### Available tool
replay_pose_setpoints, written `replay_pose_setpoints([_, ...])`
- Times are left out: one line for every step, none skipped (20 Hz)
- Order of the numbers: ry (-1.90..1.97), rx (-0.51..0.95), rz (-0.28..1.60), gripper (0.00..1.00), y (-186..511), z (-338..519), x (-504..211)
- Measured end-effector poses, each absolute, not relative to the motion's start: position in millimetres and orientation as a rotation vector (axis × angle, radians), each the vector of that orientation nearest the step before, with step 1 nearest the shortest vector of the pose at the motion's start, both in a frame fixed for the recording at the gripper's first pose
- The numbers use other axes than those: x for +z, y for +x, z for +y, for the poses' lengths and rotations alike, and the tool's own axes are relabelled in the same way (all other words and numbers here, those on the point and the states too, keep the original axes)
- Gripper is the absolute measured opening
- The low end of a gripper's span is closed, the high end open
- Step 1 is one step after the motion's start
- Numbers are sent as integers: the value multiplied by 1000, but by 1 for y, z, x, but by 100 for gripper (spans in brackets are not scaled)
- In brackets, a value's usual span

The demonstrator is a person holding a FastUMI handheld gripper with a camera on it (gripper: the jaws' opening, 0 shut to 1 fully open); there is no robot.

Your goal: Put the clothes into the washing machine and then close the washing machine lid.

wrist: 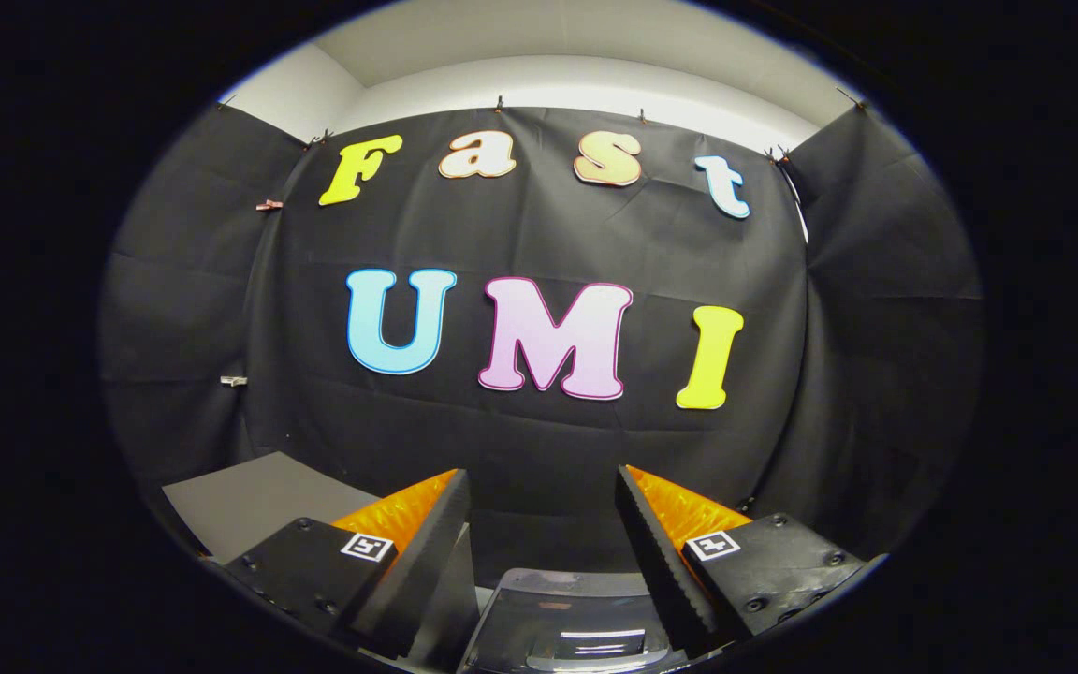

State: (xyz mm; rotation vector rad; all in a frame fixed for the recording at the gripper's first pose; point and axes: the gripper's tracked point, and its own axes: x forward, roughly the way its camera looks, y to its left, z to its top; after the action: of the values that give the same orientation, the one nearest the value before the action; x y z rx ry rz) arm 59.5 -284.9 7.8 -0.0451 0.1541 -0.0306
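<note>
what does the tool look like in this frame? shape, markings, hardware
The tool has two wedge-shaped fingers tapering forward, set apart, nothing between them. Their facing inner edges are ridged like fine teeth. Each finger sits on a dark angular block with visible screw heads. Each block carries a small square black-and-white marker. No cables, hand or sleeve visible.

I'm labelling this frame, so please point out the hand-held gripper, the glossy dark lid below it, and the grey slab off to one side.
Hand-held gripper (544, 487): gripper view, open gap between its fingertips.
Glossy dark lid (562, 613): gripper view, shiny top between the fingers.
Flat grey slab (254, 501): gripper view, its bare top.
</note>
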Motion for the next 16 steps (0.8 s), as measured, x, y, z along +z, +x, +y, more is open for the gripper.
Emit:
replay_pose_setpoints([-44,-33,161,98,60,-286,6])
replay_pose_setpoints([-43,-33,165,98,61,-286,6])
replay_pose_setpoints([-43,-32,165,98,61,-286,6])
replay_pose_setpoints([-45,-29,165,98,61,-285,6])
replay_pose_setpoints([-47,-28,163,98,62,-285,7])
replay_pose_setpoints([-49,-28,160,98,63,-285,8])
replay_pose_setpoints([-50,-28,159,98,63,-286,7])
replay_pose_setpoints([-50,-29,161,98,64,-287,6])
replay_pose_setpoints([-49,-31,164,98,64,-287,5])
replay_pose_setpoints([-47,-33,167,98,63,-287,4])
replay_pose_setpoints([-46,-34,169,98,65,-288,4])
replay_pose_setpoints([-45,-35,173,98,65,-288,3])
replay_pose_setpoints([-44,-36,177,98,65,-288,1])
replay_pose_setpoints([-44,-37,178,98,65,-288,1])
replay_pose_setpoints([-44,-36,178,98,66,-289,1])
replay_pose_setpoints([-45,-37,176,98,66,-289,2])
